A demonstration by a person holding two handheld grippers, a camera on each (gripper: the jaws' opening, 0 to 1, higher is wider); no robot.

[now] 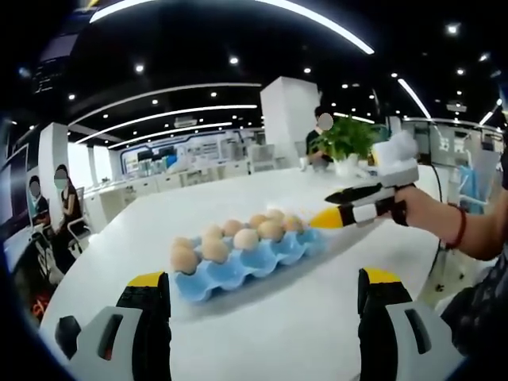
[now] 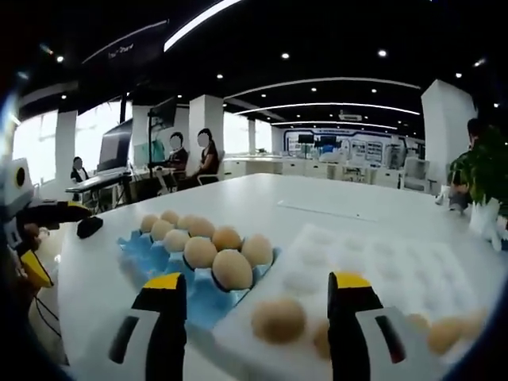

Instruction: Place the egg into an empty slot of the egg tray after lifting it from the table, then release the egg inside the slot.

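A blue egg tray (image 1: 238, 266) holding several brown eggs (image 1: 245, 238) lies on the white table (image 1: 317, 333), straight ahead of my left gripper (image 1: 263, 279), which is open with nothing between its jaws. In the right gripper view the blue egg tray (image 2: 143, 254) lies left of a white moulded tray (image 2: 381, 266). One brown egg (image 2: 278, 319) sits in the white tray's near edge, between the wide-apart jaws of my open right gripper (image 2: 255, 286), untouched. The right gripper (image 1: 335, 208), held by a hand, hovers at the blue tray's far right end.
More eggs (image 2: 444, 333) lie in the white tray's near right part. A potted plant (image 1: 349, 139) stands at the table's far side. My left gripper (image 2: 59, 242) shows at the left edge. People sit at desks (image 2: 119, 178) beyond the table.
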